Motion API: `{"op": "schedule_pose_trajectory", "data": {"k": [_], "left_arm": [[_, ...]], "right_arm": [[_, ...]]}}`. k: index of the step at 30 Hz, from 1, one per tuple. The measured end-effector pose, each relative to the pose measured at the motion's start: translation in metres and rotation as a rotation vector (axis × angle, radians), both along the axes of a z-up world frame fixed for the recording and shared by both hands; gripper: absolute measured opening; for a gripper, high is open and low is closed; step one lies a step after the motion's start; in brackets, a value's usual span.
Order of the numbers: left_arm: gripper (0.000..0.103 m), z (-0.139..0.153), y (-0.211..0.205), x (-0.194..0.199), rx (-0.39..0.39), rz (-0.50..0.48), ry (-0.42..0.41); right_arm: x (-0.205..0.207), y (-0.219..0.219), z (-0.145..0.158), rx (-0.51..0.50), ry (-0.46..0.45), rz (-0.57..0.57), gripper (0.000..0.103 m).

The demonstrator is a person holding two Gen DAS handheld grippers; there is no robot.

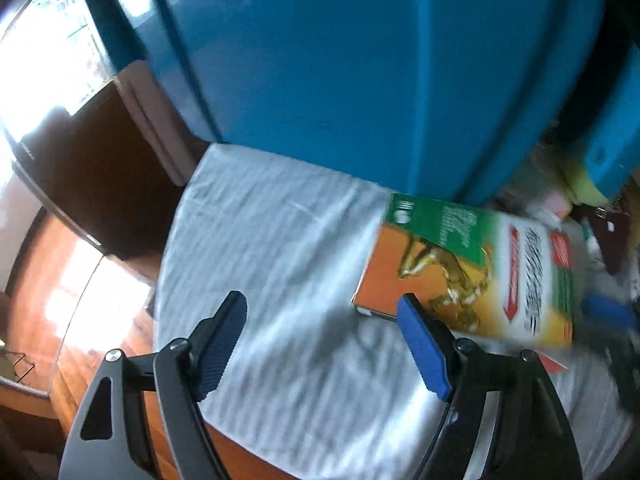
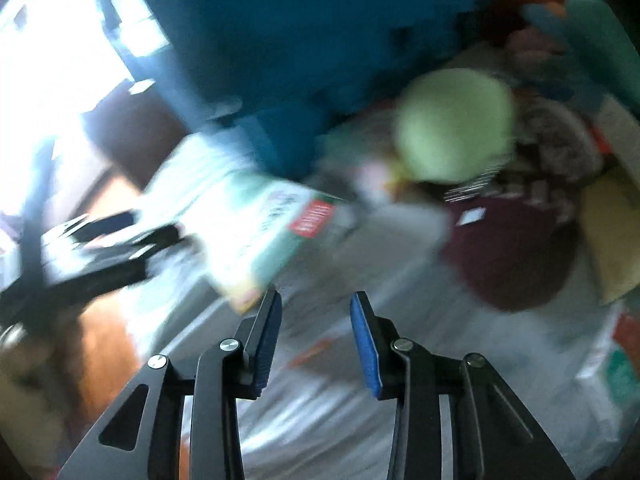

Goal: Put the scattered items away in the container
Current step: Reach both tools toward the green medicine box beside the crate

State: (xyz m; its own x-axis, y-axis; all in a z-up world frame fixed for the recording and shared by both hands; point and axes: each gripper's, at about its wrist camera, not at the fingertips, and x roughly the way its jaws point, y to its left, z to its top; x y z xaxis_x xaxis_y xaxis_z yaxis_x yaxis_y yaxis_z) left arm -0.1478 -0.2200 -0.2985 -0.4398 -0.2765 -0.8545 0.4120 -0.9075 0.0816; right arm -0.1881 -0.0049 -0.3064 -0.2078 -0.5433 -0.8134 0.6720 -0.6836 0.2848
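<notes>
— Left tongs [image 1: 322, 312]?
— Spread wide, nothing held between the blue pads [image 1: 422, 346]. Tilted, with the left-hand finger reaching farther forward than the right-hand one.
— Right tongs [image 2: 316, 304]?
— Parted too, though by a narrower gap. Nothing gripped. Pads near parallel, pointing forward and down.
— Seen from the other side?
— Left tongs [image 2: 120, 236] show as a dark smear off to the left of the right tongs, too blurred for detail.
</notes>
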Motion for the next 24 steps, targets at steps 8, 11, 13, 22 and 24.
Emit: {"op": "schedule_pose_trajectory", "data": {"k": [8,11,13,22,24], "left_arm": [[0.077,0.003,0.000,0.018,0.045,0.017,0.014],[0.057,-0.008,-0.001,0.021,0.070,0.018,-0.012],[0.056,-0.013,0.002,0.021,0.089,0.021,-0.028],[0.056,-0.018,0.031,-0.001,0.102,-0.088,-0.034],[0.056,-0.017,0.029,0.002,0.108,-0.096,-0.040]], "right_arm": [[-0.033,0.005,0.015,0.010,0.108,-0.141,0.037],[-0.047,-0.005,0.011,0.027,0.137,-0.143,0.037],[-0.054,-0.014,0.005,0.046,0.145,-0.128,0.037],[-0.027,-0.026,-0.004,0.006,0.004,0.071,0.037],[-0.019,-0.022,-0.002,-0.003,0.000,0.072,0.037]]}}
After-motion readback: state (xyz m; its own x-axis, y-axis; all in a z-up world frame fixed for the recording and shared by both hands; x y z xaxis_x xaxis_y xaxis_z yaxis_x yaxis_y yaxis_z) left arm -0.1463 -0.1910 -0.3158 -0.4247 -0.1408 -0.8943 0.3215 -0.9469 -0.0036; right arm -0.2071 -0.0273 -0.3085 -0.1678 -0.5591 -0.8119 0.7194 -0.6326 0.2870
